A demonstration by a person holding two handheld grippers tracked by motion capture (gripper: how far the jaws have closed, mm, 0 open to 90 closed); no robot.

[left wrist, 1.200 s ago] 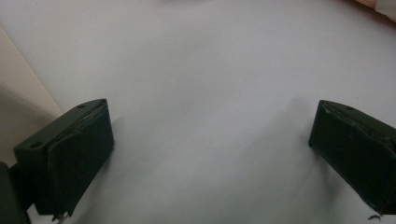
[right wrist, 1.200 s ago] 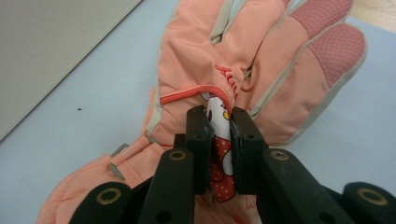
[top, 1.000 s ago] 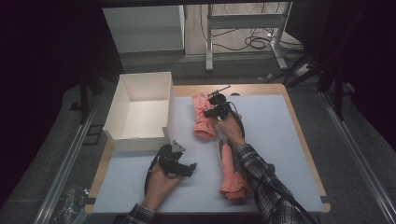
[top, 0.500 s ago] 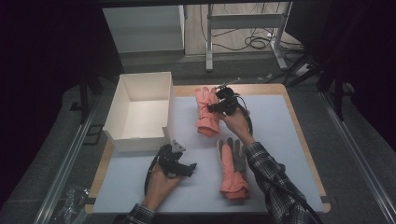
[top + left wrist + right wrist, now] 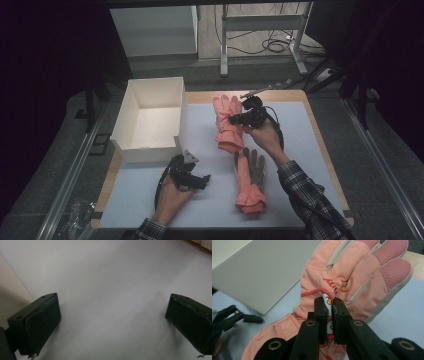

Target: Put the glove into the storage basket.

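Two black handheld grippers are at work over the pale grey counter. The right gripper has its jaws drawn nearly together, pinching a fold of fabric on the back of a salmon-pink padded winter glove with cream trim and textured pink fingertips; in the right gripper view the pads clamp a small printed patch on that glove, white with a yellow spot and red outlines. Red stitched letters sit just above the pinch, partly folded under, too creased to read. The glove hangs from the grip with its fingers pointing toward the far edge of the counter and its cuff drooping toward the person. A second salmon-pink glove with a grey palm lies flat on the counter nearer the person, just below the held one. The left gripper rests low on the counter beside the open white cardboard box, its jaws spread wide with nothing between them; the left gripper view shows bare counter between the two black pads.
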